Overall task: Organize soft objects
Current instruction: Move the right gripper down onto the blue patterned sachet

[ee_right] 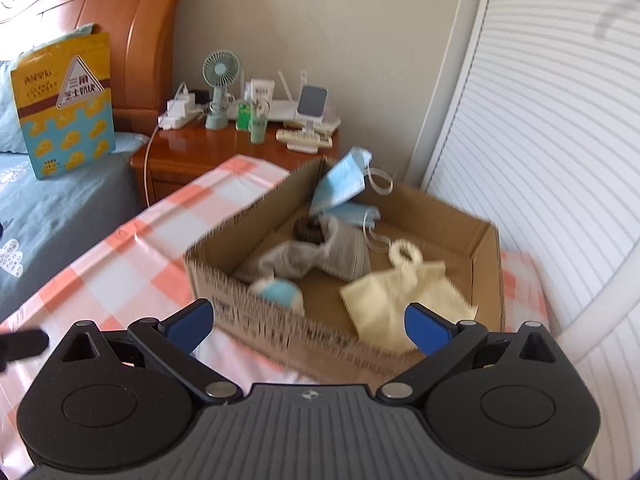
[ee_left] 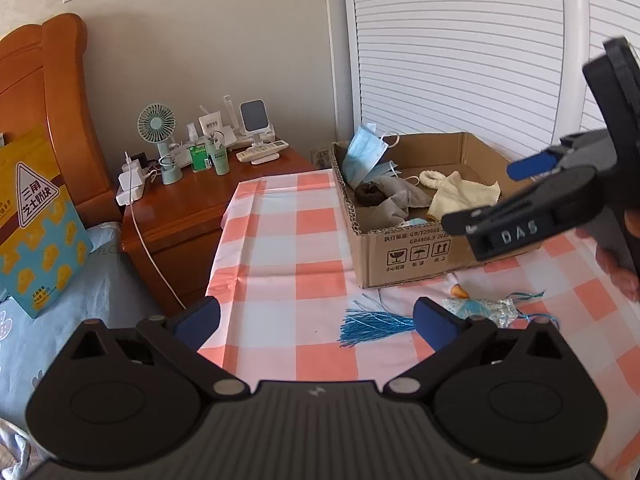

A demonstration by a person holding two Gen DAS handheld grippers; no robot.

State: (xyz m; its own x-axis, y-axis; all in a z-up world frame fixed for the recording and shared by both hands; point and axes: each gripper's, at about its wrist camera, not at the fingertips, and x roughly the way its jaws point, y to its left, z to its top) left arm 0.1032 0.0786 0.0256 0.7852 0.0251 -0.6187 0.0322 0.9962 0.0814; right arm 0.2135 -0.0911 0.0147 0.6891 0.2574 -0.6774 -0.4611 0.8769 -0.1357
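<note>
On the checked pink-and-white cloth [ee_left: 280, 248] covering the tabletop sits an open cardboard box [ee_left: 404, 252], near the white slatted door [ee_left: 460, 40]. Box contents, seen from the right wrist: blue face masks [ee_right: 344, 184] leaning on the far wall, a dark scrunchie [ee_right: 308, 230], grey cloth [ee_right: 320, 260], a pale yellow cloth [ee_right: 400, 292] with a cream loop [ee_right: 405, 250] at its top, and a light-blue soft item [ee_right: 280, 294] against the near wall.

Right gripper [ee_right: 310, 324]: jaws spread wide, nothing between the pads; it is above the box's near wall, with the yellow cloth lying free just beyond its right finger. This view is blurred. From the left wrist the same gripper [ee_left: 520, 200] appears side-on over the box's right part, with a person's hand [ee_left: 616, 268] behind it.

Left gripper [ee_left: 316, 320]: jaws wide apart, empty, above the cloth in front of the box. Two items remain outside the box on the cloth: a blue tassel [ee_left: 372, 326] between the left fingers, and a light-blue and silvery toy [ee_left: 484, 308] with an orange tip just beside the right finger.

Background: wooden nightstand [ee_left: 180, 224] with a small fan [ee_left: 158, 128] and bottles; bed at left carrying a yellow-blue package [ee_left: 36, 224].
</note>
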